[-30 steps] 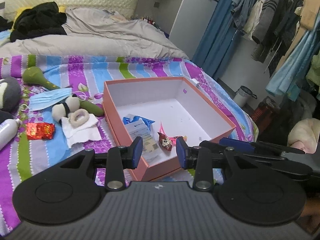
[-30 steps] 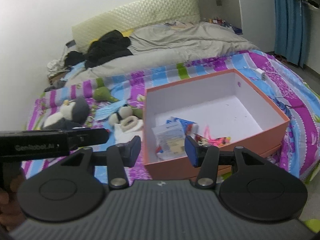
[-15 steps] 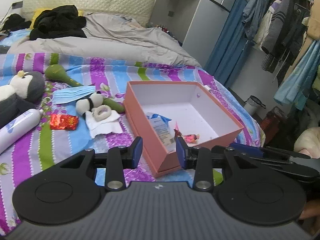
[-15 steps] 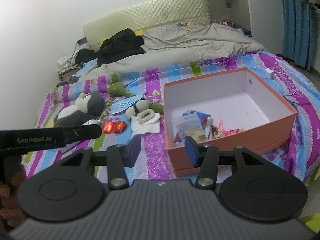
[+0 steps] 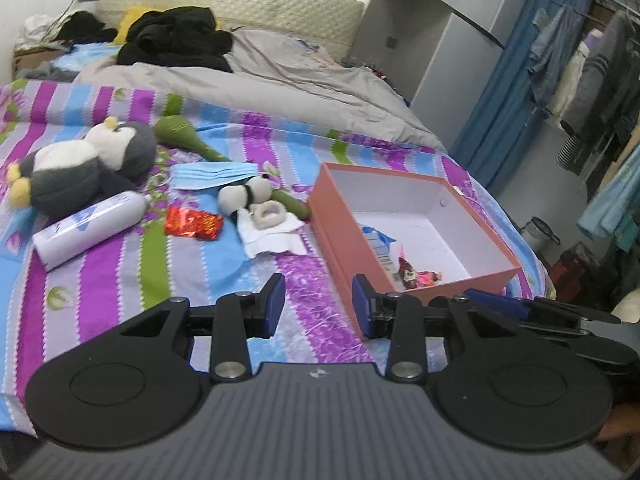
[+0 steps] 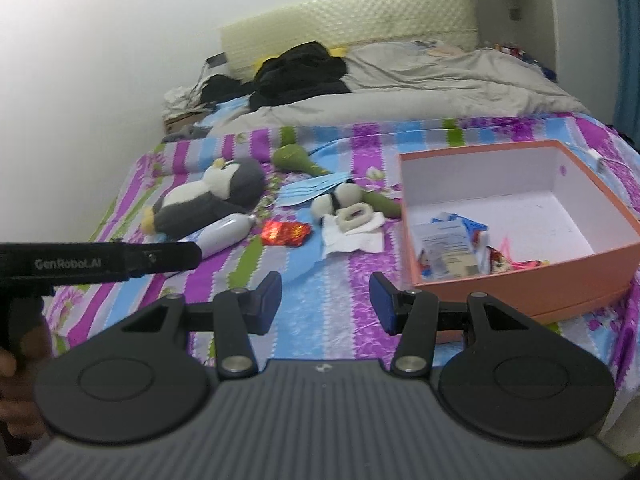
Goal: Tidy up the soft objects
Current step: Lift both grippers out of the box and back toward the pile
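Observation:
An orange box (image 5: 340, 236) (image 6: 520, 280) sits on the striped bedspread with packets and wrappers in its near corner. Left of it lie a penguin plush (image 5: 80, 168) (image 6: 208, 196), a small panda plush (image 5: 244, 194) (image 6: 336, 200), a green plush (image 5: 180, 134) (image 6: 296, 158), a blue face mask (image 5: 212, 174) (image 6: 308, 190), a white tissue (image 5: 272, 236) (image 6: 352, 236) bearing a white ring, a red wrapper (image 5: 194, 222) (image 6: 286, 232) and a white bottle (image 5: 88, 228) (image 6: 224, 230). My left gripper (image 5: 316, 306) and right gripper (image 6: 326, 304) are open and empty, above the near bedspread.
A grey duvet (image 5: 260, 84) and black clothes (image 5: 176, 38) lie at the bed's head. A wardrobe and hanging clothes (image 5: 580, 80) stand to the right, with a small bin (image 5: 540, 230) on the floor. The left gripper's handle (image 6: 100, 260) crosses the right wrist view.
Both grippers have pulled back and swung left, away from the box. The plush toys and bottle have come into fuller view. Both stay open and empty.

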The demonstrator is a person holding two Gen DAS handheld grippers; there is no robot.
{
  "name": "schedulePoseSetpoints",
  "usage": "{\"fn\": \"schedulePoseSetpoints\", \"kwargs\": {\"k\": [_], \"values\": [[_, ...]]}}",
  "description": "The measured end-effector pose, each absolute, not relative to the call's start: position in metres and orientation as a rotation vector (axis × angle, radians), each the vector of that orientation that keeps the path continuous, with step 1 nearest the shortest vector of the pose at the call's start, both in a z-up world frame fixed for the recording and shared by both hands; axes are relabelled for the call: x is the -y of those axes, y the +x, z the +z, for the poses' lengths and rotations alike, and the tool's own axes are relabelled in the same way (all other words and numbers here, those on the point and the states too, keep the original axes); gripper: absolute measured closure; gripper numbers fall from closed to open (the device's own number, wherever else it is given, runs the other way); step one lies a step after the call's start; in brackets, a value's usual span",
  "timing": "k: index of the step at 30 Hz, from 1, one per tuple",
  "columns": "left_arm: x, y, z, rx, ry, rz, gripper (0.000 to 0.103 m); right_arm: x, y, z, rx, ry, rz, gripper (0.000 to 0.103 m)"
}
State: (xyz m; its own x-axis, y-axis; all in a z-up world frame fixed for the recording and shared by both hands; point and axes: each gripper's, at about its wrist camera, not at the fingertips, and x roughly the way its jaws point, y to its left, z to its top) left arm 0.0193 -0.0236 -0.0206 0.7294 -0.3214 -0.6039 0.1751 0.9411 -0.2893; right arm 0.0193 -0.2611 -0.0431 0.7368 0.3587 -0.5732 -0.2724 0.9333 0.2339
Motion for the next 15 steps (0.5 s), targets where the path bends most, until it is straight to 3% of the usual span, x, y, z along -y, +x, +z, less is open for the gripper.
{"fn": "schedulePoseSetpoints", "kwargs": {"k": [15], "values": [[-0.041, 0.012, -0.050, -0.740, -0.308, -0.120, 0.057, 0.212, 0.047, -0.066, -0.746, 0.124, 0.417, 0.051]]}}
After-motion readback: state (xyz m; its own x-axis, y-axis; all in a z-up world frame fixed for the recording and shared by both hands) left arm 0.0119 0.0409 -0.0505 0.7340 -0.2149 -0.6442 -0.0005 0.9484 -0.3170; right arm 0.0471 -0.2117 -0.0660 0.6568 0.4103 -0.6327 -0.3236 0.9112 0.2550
